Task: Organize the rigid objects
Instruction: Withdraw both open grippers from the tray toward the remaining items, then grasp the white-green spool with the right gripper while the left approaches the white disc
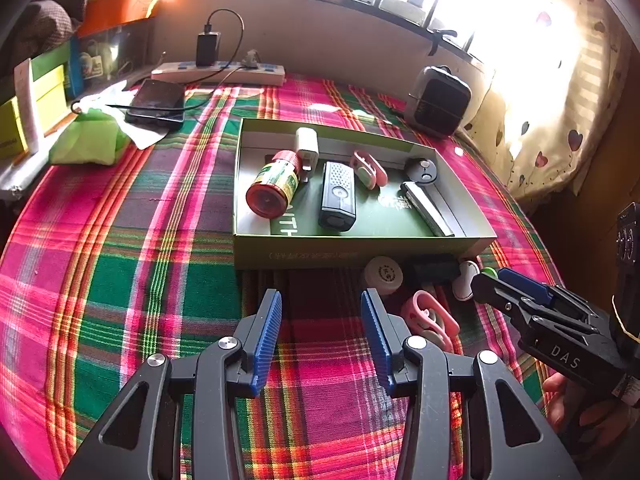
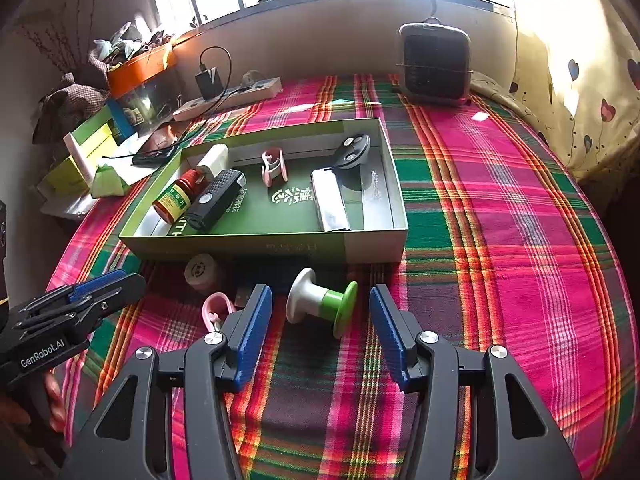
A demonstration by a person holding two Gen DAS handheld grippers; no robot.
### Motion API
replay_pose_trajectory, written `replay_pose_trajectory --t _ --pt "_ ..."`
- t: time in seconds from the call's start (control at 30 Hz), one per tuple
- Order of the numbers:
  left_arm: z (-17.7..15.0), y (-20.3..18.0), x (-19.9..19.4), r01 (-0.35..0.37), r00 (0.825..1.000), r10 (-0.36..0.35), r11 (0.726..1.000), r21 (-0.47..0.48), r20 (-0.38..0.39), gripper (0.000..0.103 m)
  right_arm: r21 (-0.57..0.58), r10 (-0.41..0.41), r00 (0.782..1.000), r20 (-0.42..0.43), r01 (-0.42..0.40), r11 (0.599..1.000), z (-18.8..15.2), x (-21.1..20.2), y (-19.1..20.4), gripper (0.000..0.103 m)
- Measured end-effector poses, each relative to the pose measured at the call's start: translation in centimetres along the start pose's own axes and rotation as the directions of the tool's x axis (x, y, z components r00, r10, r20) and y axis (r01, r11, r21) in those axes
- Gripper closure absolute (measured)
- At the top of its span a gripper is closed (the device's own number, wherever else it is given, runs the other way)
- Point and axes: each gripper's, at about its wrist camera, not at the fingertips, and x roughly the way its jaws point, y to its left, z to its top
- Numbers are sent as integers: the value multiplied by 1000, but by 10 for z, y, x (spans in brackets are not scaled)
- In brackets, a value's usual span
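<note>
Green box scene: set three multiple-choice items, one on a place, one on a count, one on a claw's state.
1. The white-and-green spool lies: A in the green box; B on the cloth in front of the box; C by the power strip.
2. Pink clips inside the box: A one; B two; C three.
3. The right claw is: A open; B shut on the spool; C shut and empty.

B: it lies on the plaid cloth.
A: the other clip lies outside.
A: its fingers stand apart.
</note>
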Motion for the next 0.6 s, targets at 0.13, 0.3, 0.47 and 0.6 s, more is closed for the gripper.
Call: replay_pose_trajectory --t 0.13,0.3,0.47,0.6 --pt "-1 4 2 7 1000 -7 1000 -4 -9 62 7 -19 1000 -17 19 1000 1 7 2 51" --pt "-3 7 5 15 1000 -15 1000 -5 -21 62 16 -42 999 -27 43 999 2 11 2 51" --pt "-2 8 7 24 999 -24 1000 -4 -27 62 32 -62 997 -36 64 997 2 15 -2 51" --pt "-2 7 10 28 999 -28 1000 -1 -35 62 42 -70 997 -38 72 997 1 15 -5 51"
